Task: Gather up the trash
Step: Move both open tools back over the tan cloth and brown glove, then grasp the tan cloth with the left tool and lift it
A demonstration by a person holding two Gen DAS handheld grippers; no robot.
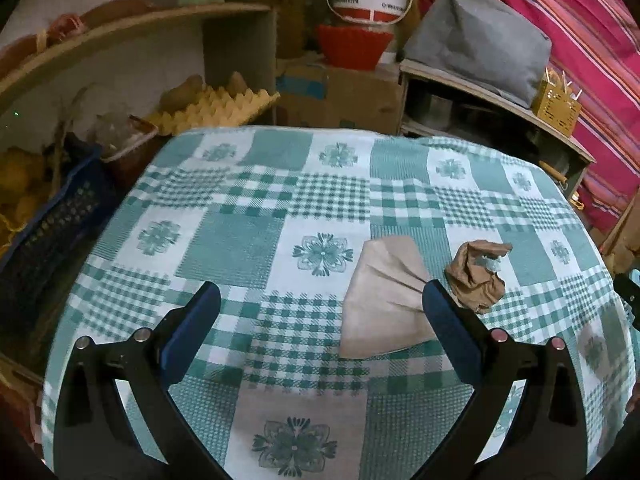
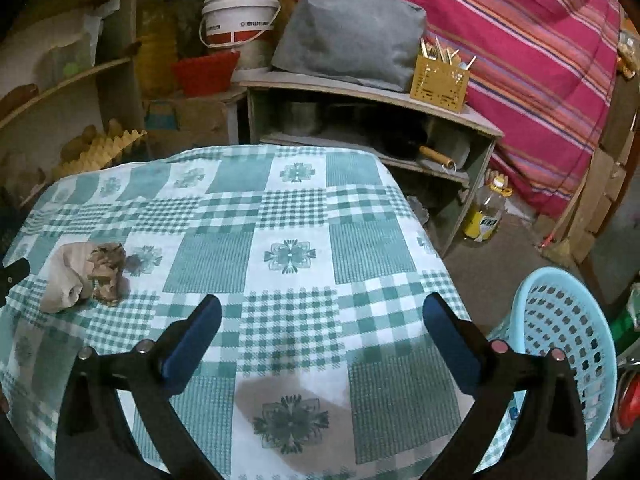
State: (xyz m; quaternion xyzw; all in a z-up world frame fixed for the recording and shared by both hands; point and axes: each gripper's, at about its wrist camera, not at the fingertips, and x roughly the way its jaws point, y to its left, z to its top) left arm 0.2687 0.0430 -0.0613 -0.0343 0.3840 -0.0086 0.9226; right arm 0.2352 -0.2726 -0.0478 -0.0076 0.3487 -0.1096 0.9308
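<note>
Light blue laundry-style basket (image 2: 560, 344) down on the floor off the right edge of the surface (image 2: 288, 216), nothing visible inside from this angle. Yellow caddy (image 2: 440, 80) on the shelf, stuffed with cutlery. White bucket (image 2: 240, 16) further back, contents hidden.

Two bits of trash on the checked cloth: a beige paper piece (image 1: 384, 300), fan-shaped, long axis running from near to far with the pinched end toward the right finger of the left gripper (image 1: 320, 300), and a crumpled brown wad (image 1: 478, 276) just beside it (touching or not, can't tell).

Left gripper spread wide, holding nothing, the beige piece partly between its fingers. Right gripper (image 2: 322, 312) also wide open, empty, well apart from the trash.
</note>
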